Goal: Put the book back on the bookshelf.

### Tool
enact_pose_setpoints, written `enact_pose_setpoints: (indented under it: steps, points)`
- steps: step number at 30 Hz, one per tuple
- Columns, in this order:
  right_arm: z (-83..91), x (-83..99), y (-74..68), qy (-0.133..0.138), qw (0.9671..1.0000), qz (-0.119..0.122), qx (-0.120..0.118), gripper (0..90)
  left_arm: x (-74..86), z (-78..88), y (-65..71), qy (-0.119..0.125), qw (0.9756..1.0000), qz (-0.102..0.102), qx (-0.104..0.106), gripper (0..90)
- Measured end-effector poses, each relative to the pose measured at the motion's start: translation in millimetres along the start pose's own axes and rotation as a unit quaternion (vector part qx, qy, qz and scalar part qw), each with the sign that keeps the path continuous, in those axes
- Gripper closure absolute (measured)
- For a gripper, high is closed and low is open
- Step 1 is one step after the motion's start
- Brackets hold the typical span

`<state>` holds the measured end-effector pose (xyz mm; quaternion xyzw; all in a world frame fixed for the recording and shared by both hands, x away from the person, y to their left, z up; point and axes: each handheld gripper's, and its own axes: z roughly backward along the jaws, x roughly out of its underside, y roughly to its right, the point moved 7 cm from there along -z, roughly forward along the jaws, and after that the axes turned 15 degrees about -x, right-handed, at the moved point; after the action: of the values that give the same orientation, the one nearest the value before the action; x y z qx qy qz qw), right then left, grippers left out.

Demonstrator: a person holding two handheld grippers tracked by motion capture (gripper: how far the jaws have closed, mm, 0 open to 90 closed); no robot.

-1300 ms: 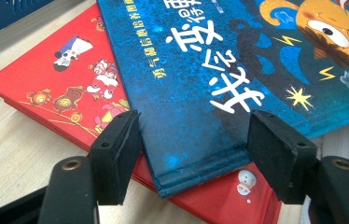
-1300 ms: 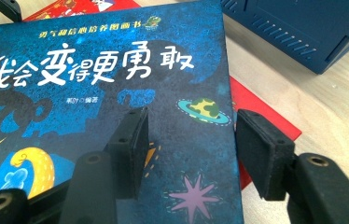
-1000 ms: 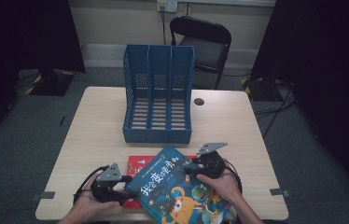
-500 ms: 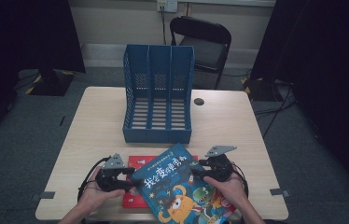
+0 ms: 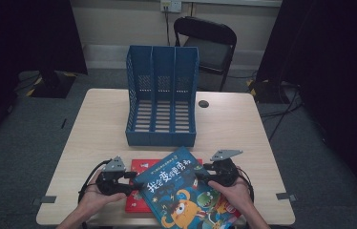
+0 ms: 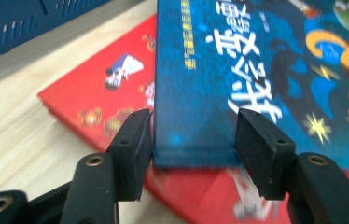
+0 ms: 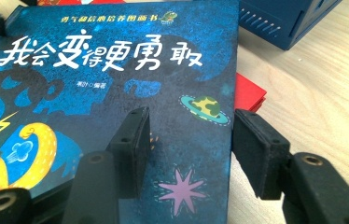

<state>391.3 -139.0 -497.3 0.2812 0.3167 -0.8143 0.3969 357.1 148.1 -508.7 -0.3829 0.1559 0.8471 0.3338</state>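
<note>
A blue picture book (image 5: 183, 191) lies askew on a red book (image 5: 136, 202) at the table's front edge. My left gripper (image 5: 131, 181) sits at the blue book's left corner. In the left gripper view the blue book (image 6: 210, 70) has that corner between the pads of my left gripper (image 6: 191, 135), one beside its edge and one over the cover; the jaws have just been opening and do not clamp it. My right gripper (image 5: 200, 172) straddles the right edge. In the right gripper view my right gripper (image 7: 189, 140) is open over the blue book (image 7: 116, 70).
A blue three-slot file rack (image 5: 162, 105) stands in the middle of the wooden table (image 5: 100, 124), just behind the books. A small dark disc (image 5: 204, 103) lies right of the rack. A black chair (image 5: 205, 43) stands beyond the far edge.
My left gripper has edged right, up to the blue book's corner. The blue book has shifted slightly to the right, and my right gripper with it.
</note>
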Motion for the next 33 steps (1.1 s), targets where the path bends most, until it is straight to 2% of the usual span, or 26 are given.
enact_pose_setpoints:
  steps: [1,7,16,19,22,25,26,30,31,32,33]
  points:
    - [-0.1,0.0,0.0,0.001,1.0,0.0,-0.001,47.3,1.7,1.5,0.1,0.001,0.9999,-0.011,-0.01,45.4]
    - [0.1,-0.4,-0.4,-0.002,1.0,0.002,0.002,47.4,0.8,0.3,0.4,-0.004,0.9998,-0.012,-0.016,45.0]
    - [8.3,7.5,-2.8,-0.001,1.0,-0.001,0.008,47.4,-6.8,-8.3,-4.9,0.002,0.9997,0.003,-0.023,47.7]
    - [11.8,10.7,-5.2,-0.003,0.9999,0.007,0.014,47.3,-10.7,-12.4,-7.0,0.001,0.9997,0.005,-0.025,47.4]
    - [14.6,13.5,-7.7,-0.004,0.9996,0.015,0.022,47.0,-16.0,-17.7,-9.4,-0.003,0.9993,0.011,-0.036,48.0]
    - [18.1,17.0,-8.6,0.0,0.9995,0.016,0.027,46.7,-23.2,-24.1,-13.1,-0.015,0.9993,0.011,-0.032,48.4]
    - [18.9,17.8,-8.6,0.001,0.9995,0.017,0.026,46.7,-26.7,-26.8,-14.6,-0.019,0.9991,0.01,-0.038,48.6]
    - [21.6,21.0,-7.9,0.012,0.9995,0.012,0.026,46.0,-26.1,-28.7,-16.3,-0.001,0.9991,0.029,-0.032,48.8]
    - [21.7,21.2,-7.0,0.014,0.9996,0.008,0.023,45.5,-25.0,-26.8,-15.8,-0.006,0.9993,0.023,-0.029,49.6]
    - [21.3,21.1,-6.2,0.015,0.9997,0.003,0.019,44.1,-24.7,-24.5,-13.8,-0.015,0.9996,0.018,-0.018,50.0]
    - [20.6,20.9,-5.4,0.016,0.9998,0.001,0.015,43.0,-24.5,-21.7,-12.0,-0.018,0.9995,0.022,-0.011,49.3]
